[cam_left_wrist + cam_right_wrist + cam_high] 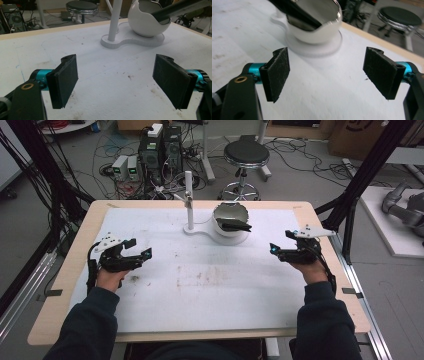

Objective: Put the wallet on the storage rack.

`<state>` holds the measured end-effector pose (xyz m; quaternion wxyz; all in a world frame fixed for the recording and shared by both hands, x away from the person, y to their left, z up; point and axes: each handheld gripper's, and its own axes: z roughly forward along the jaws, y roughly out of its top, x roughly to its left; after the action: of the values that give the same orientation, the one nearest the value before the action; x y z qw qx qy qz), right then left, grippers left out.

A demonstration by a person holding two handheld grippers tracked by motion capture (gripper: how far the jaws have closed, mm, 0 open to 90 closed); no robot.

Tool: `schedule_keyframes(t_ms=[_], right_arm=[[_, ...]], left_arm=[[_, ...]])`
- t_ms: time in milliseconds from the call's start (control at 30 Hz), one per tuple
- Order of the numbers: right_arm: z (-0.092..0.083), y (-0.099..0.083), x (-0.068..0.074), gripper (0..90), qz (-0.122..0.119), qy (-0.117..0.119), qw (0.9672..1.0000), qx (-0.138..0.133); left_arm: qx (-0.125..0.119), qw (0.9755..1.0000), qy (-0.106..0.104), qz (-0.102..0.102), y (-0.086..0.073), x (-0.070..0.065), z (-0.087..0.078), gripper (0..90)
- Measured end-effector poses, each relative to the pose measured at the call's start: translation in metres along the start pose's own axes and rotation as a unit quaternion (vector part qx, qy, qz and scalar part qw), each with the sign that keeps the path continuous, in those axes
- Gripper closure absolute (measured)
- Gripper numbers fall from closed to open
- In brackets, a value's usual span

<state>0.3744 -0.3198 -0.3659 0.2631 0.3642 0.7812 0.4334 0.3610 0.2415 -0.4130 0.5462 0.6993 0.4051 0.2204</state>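
A white bowl (pixel 228 232) stands on a white base at the far middle of the table, with a dark flat object (pixel 236 225) lying across its notched rim. A white post (pixel 189 200) rises from the same base, to the left of the bowl. My left gripper (pixel 139 248) hovers over the left part of the white mat, open, with nothing between its pads (pixel 65 80). My right gripper (pixel 281 241) is at the right side, open and empty too. In the left gripper view the bowl (pixel 146 23) and post (pixel 115 20) lie ahead. In the right gripper view the bowl (pixel 314 35) is close, ahead and to the left.
A stained white mat (pixel 200 277) covers most of the wooden table (pixel 75 265). Beyond the far edge stand a black stool (pixel 246 154) and electronics boxes (pixel 160 147) amid cables. Black frame posts flank both sides, and a grey machine part (pixel 405 210) lies on the floor at right.
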Motion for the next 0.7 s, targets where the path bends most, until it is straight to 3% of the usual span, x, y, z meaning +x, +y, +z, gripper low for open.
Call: schedule_keyframes(t_ms=[100, 200, 333, 433, 700], right_arm=[[-0.008, -0.016, 0.002, 21.5, 0.017, -0.003, 0.9998, -0.002], [-0.014, -0.025, 0.005, 21.5, 0.019, -0.013, 0.9997, -0.002], [-0.018, -0.032, 0.007, 21.5, 0.015, -0.032, 0.9994, -0.004], [-0.017, -0.036, 0.007, 21.2, 0.021, -0.034, 0.9992, -0.002], [-0.014, -0.039, 0.014, 21.2, 0.010, -0.034, 0.9993, 0.010]], left_arm=[[-0.003, 1.0000, 0.002, 0.002, 0.001, -0.001, 0.000, 20.3], [-0.005, 1.0000, 0.002, 0.003, 0.001, 0.000, 0.001, 20.3], [-0.004, 1.0000, 0.003, 0.004, 0.001, 0.000, 0.000, 20.3], [-0.005, 1.0000, 0.002, 0.004, 0.002, -0.001, -0.001, 20.3], [-0.005, 1.0000, -0.001, 0.004, 0.001, -0.004, -0.003, 20.4]])
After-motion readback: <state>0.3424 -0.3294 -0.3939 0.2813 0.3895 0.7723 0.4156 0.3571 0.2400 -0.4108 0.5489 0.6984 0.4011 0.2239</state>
